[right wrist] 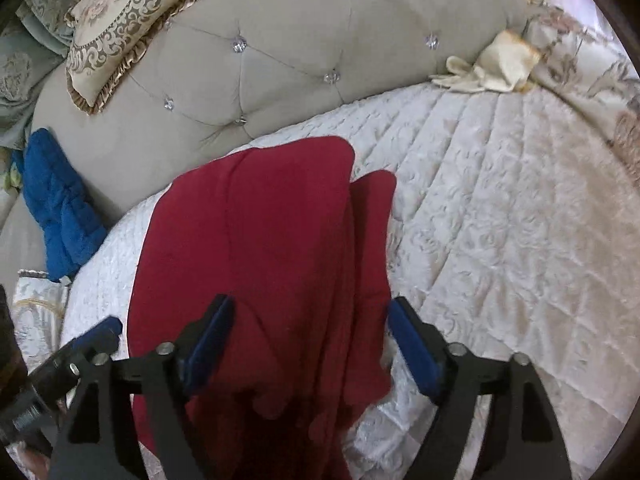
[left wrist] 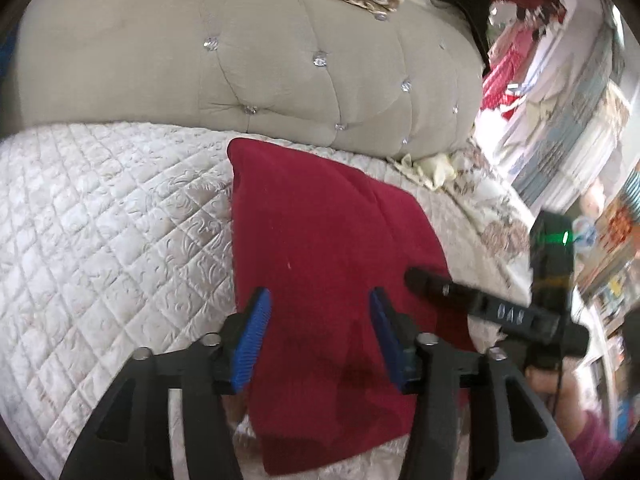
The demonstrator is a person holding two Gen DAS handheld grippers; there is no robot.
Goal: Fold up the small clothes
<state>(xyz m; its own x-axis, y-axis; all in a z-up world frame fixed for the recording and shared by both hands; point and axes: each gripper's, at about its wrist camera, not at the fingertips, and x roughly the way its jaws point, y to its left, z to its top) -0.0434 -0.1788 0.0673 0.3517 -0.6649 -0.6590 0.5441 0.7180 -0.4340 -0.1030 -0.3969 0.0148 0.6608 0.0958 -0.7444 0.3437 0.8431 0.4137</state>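
Note:
A dark red garment (left wrist: 320, 248) lies folded lengthwise on the white quilted bedspread (left wrist: 100, 220); it also shows in the right wrist view (right wrist: 256, 248), with a second layer sticking out along its right edge. My left gripper (left wrist: 318, 300) is open and empty, just above the garment's near part. My right gripper (right wrist: 310, 312) is open and empty over the garment's near part. The right gripper's finger (left wrist: 460, 292) shows at the garment's right edge in the left wrist view. The left gripper's blue pad (right wrist: 100, 332) shows at the lower left of the right wrist view.
A beige tufted headboard (left wrist: 260, 68) stands behind the bed, with an ornate pillow (right wrist: 132, 20) on it. A blue cloth (right wrist: 60, 216) lies at the left. A cream cloth (right wrist: 496, 68) lies at the far right. Shelves and red clothes (left wrist: 516, 40) stand to the right.

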